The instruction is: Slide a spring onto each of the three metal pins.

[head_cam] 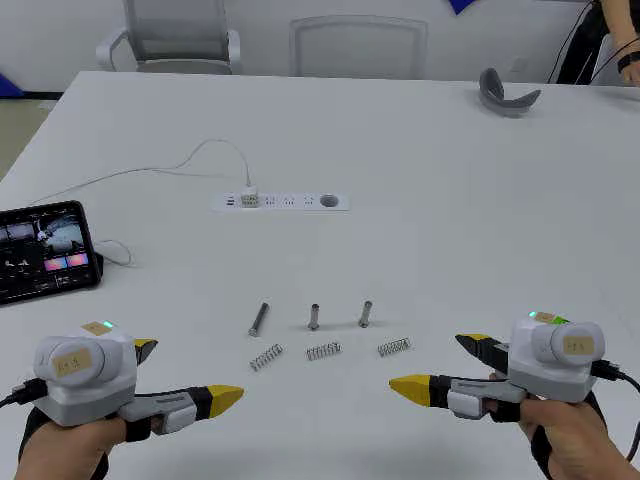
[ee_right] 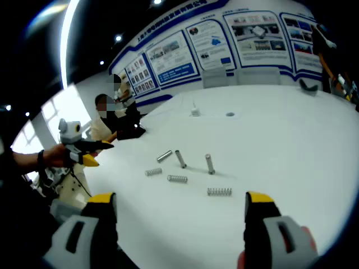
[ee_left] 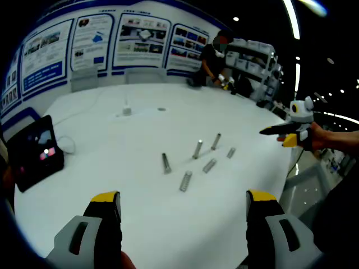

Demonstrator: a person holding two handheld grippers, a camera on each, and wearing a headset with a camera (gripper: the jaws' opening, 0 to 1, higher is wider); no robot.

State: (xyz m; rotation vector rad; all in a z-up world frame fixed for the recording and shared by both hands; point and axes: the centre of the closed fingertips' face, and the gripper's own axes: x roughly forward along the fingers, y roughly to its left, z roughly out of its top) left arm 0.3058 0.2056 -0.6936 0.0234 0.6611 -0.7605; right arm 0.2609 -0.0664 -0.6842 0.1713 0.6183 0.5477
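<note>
We record the left hand-held gripper [head_cam: 185,372] and the right hand-held gripper [head_cam: 440,365] both spread wide and empty, poised at 8 and 4 o'clock of the parts, in our judgement ready for a first pick. Three springs [head_cam: 323,351] lie on the desk [head_cam: 400,150], one at 6 o'clock of each of the pins [head_cam: 314,317]; none is fitted. The leftmost pin [head_cam: 259,319] appears toppled.

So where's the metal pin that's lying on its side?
In the head view, the lying pin is leftmost of the three, beside the upright middle pin and just behind the left spring.
</note>
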